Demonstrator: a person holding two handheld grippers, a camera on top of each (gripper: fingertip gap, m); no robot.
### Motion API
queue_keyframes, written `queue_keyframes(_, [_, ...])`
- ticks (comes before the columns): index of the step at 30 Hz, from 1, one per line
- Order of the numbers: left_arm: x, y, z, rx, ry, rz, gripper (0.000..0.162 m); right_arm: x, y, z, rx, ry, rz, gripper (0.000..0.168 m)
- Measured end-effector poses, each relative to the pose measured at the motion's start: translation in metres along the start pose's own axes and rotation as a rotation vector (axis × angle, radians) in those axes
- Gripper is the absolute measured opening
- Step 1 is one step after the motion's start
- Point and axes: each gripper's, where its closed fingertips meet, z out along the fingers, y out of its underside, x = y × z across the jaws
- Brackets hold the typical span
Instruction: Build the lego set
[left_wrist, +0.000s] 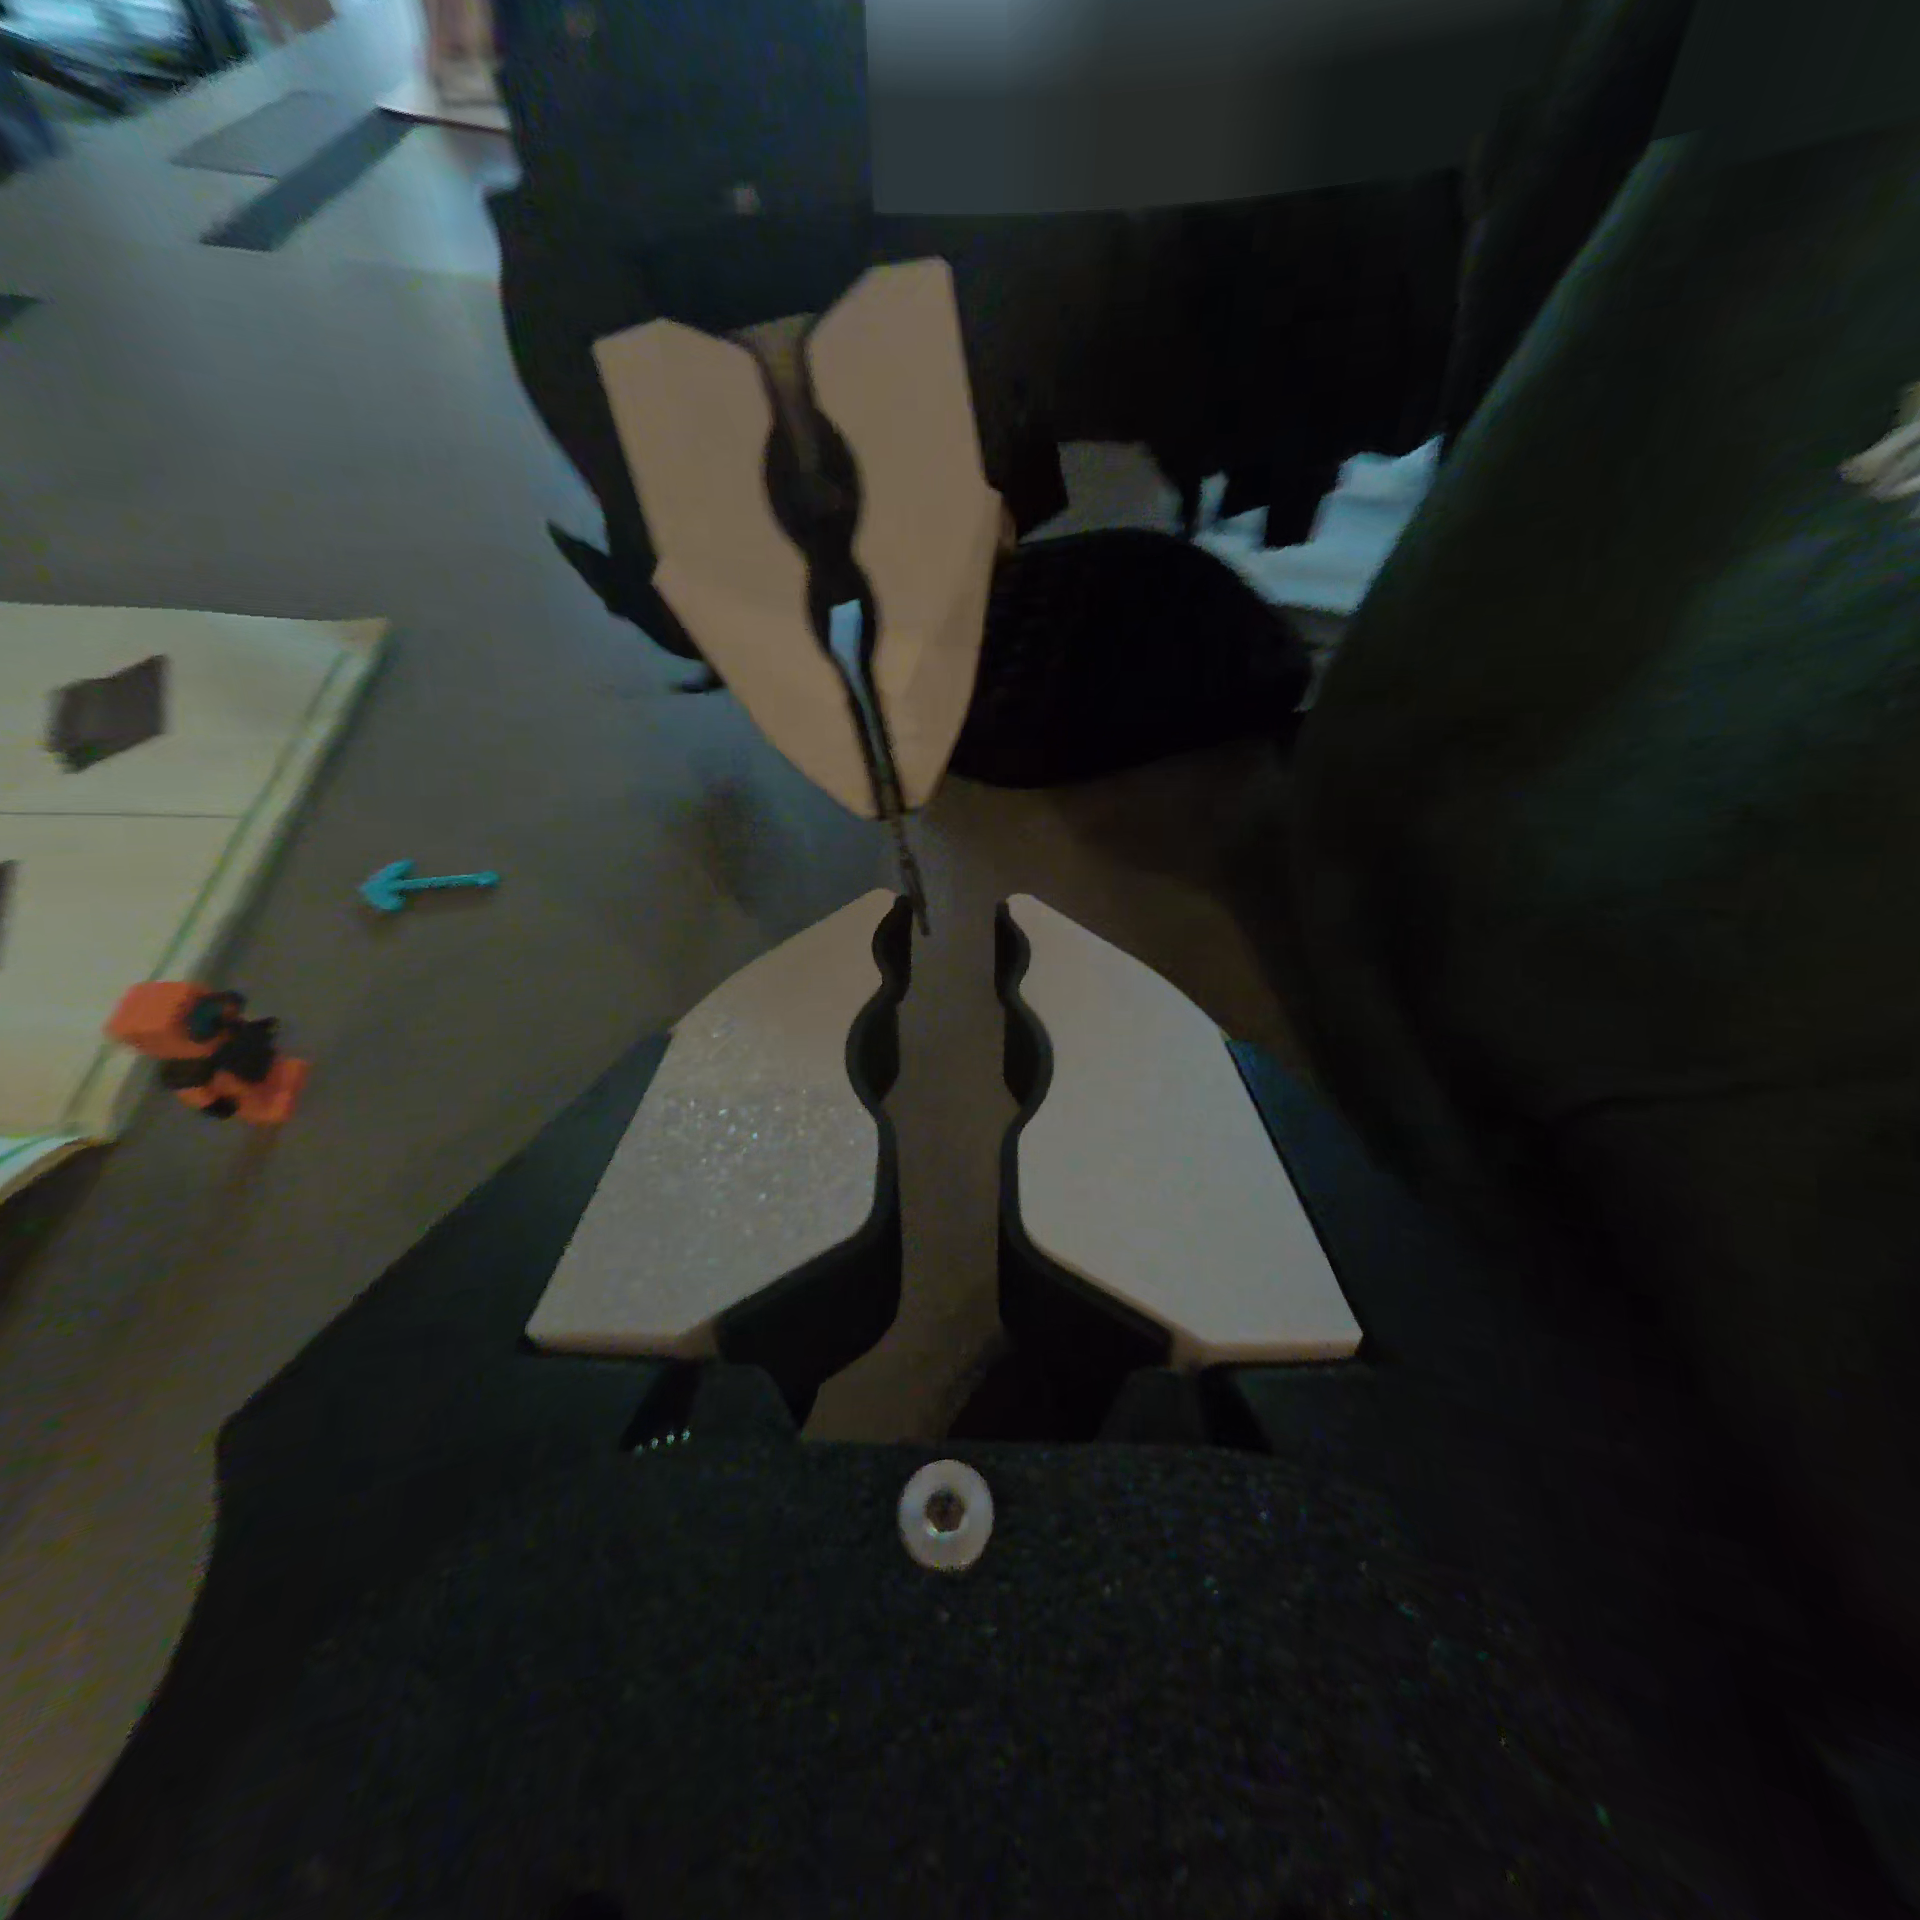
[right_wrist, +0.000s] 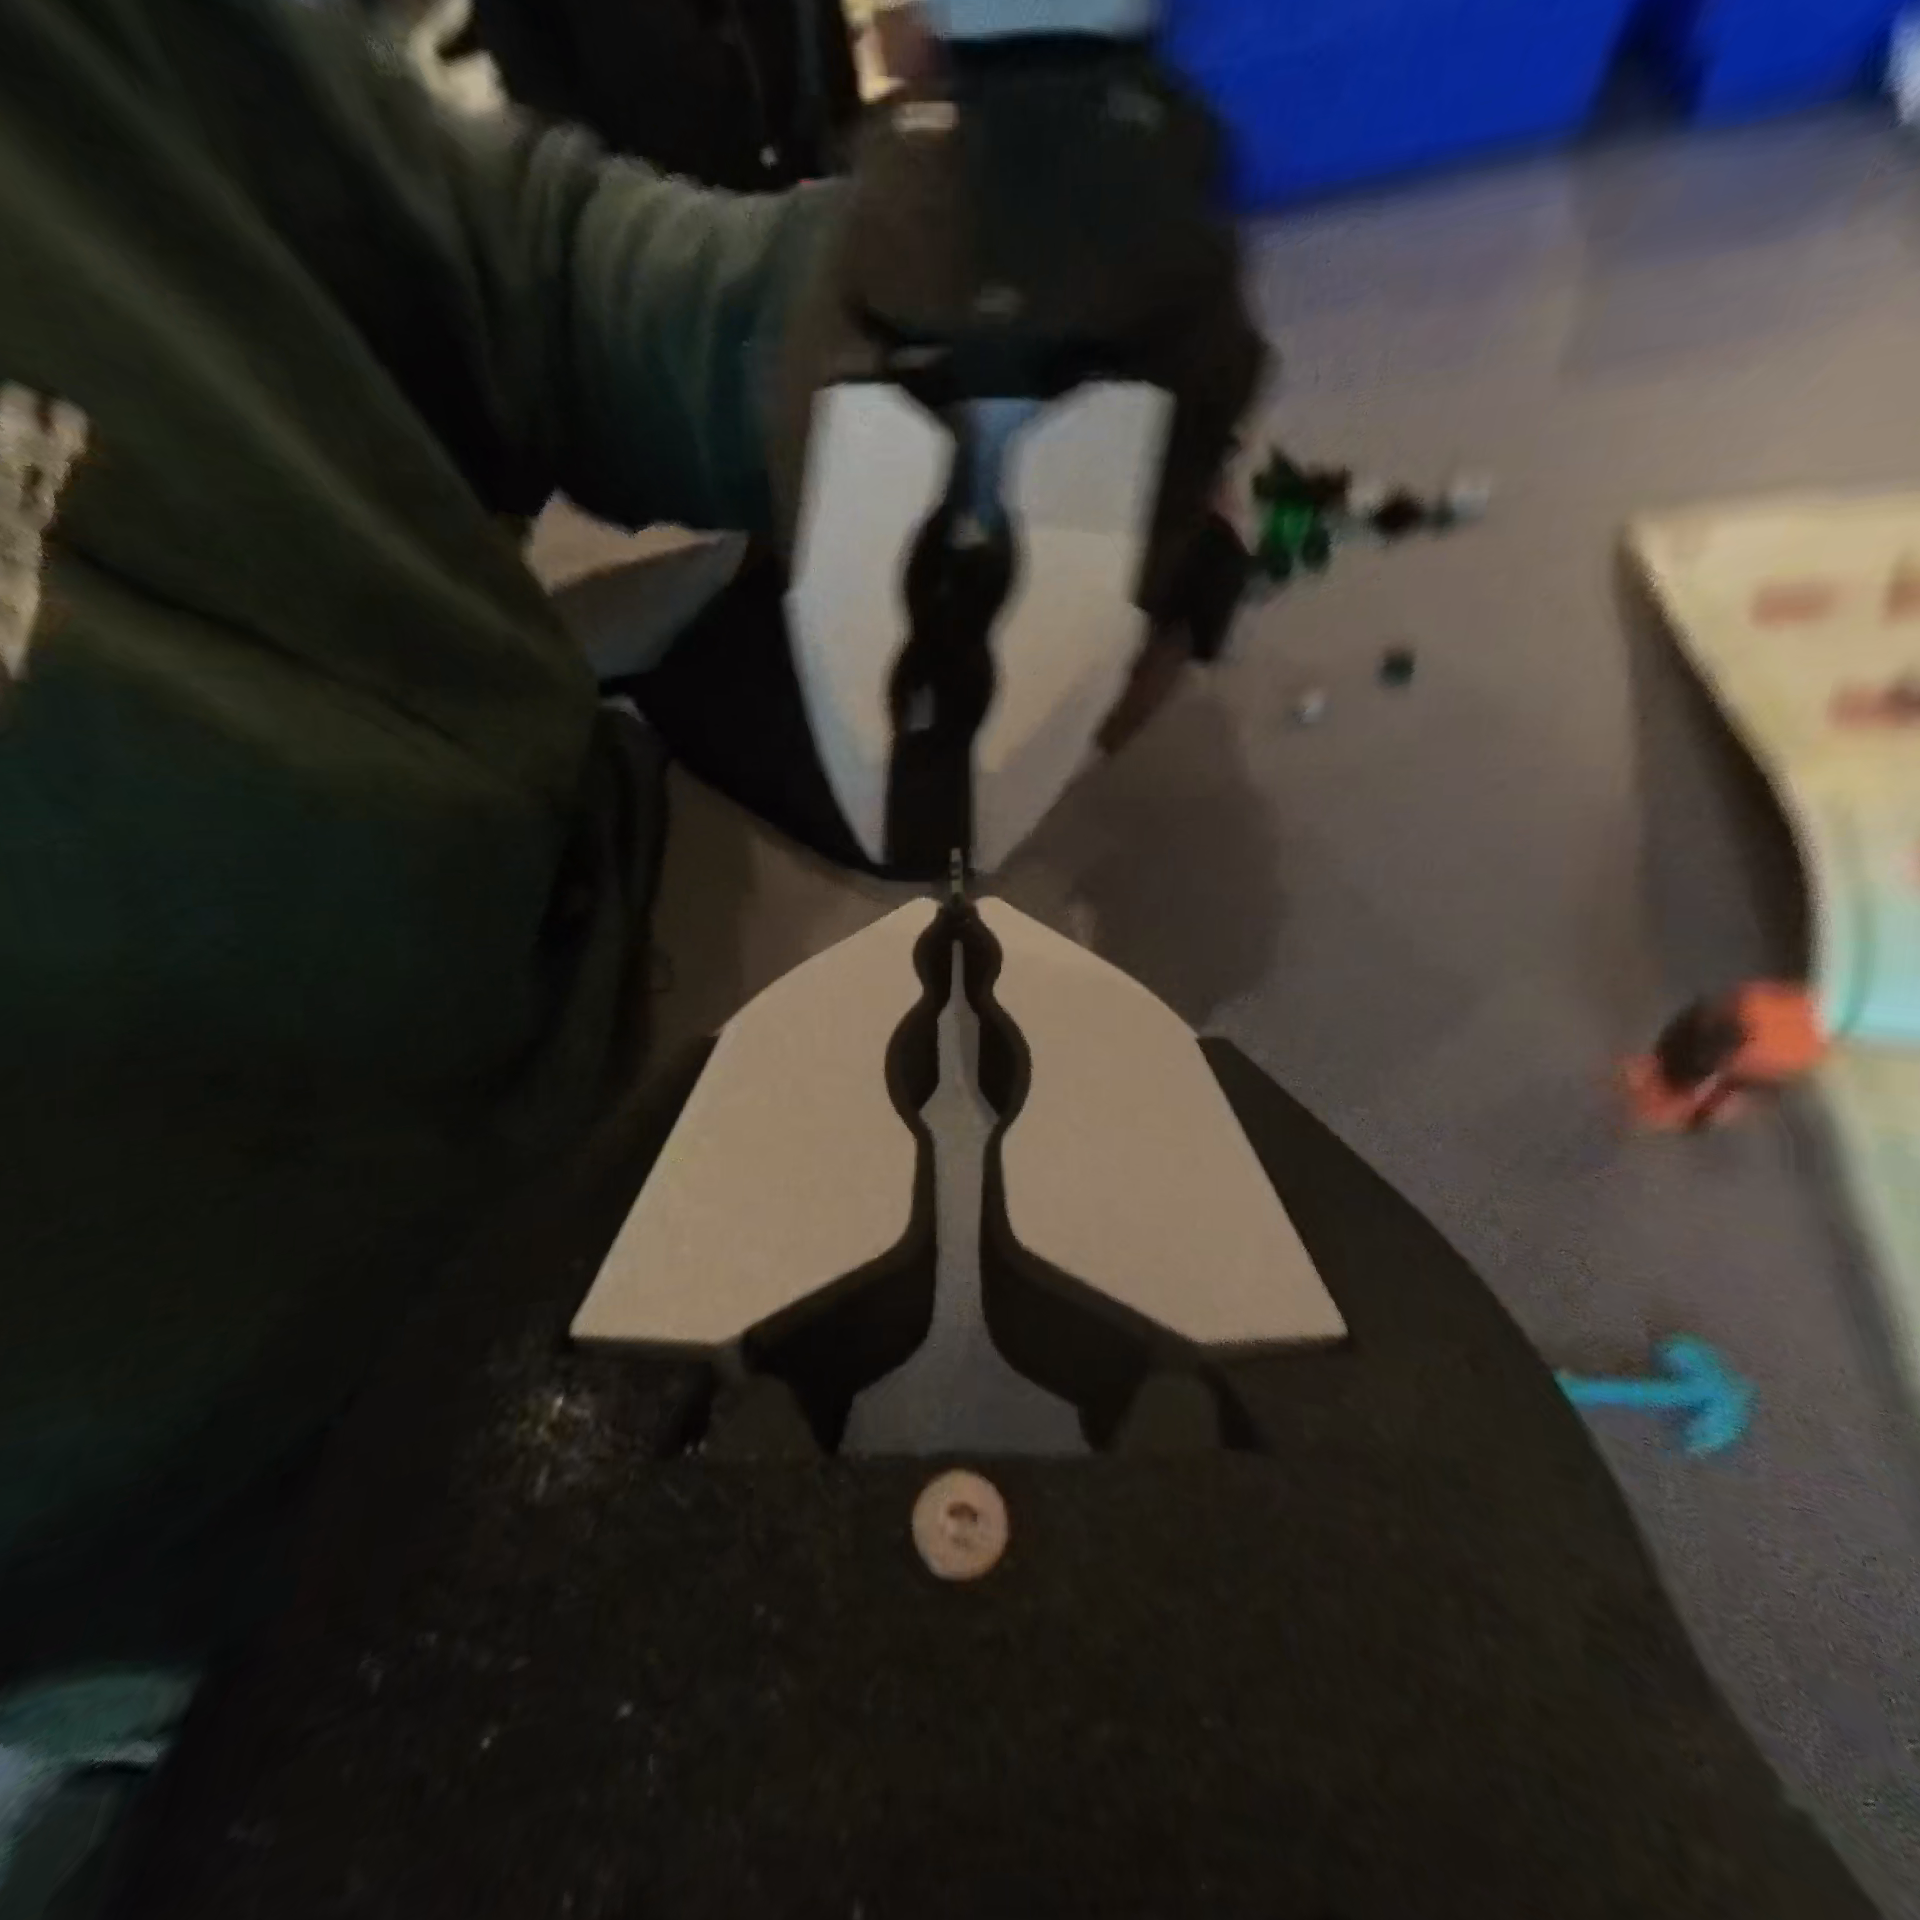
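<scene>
Black thin piece (left_wrist: 906, 883) between 2 tongs' tips

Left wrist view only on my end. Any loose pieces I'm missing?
Observer: Yes. A green and black cluster lies on the grey surface beyond the left gripper.
Operator: Anything else near it?
Observer: A few tiny loose bits, between that cluster and the booklet.
Operator: What's behind them?
Observer: Blue bins, blurred, along the back.
</scene>
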Motion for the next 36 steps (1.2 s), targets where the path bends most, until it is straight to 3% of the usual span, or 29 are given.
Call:
queue_keyframes(5, [-0.013,0.005,0.007,-0.070,-0.232,0.180,0.015,0.010,-0.009,-0.007,0.122,-0.171,0.453,0.001])
queue_keyframes(8, [-0.015,0.004,0.007,-0.084,-0.332,0.258,0.014,0.013,-0.008,-0.009,0.158,-0.238,0.598,0.001])
queue_keyframes(12, [-0.018,0.003,0.005,-0.080,-0.404,0.257,0.011,0.010,-0.006,-0.006,0.173,-0.296,0.660,0.001])
queue_keyframes(17, [-0.014,0.001,0.005,-0.035,-0.376,0.189,0.008,0.007,-0.004,-0.004,0.176,-0.342,0.703,0.001])
queue_keyframes(36, [-0.022,0.012,0.004,-0.018,-0.326,-0.024,0.006,0.020,0.000,0.006,0.109,-0.297,0.679,0.001])
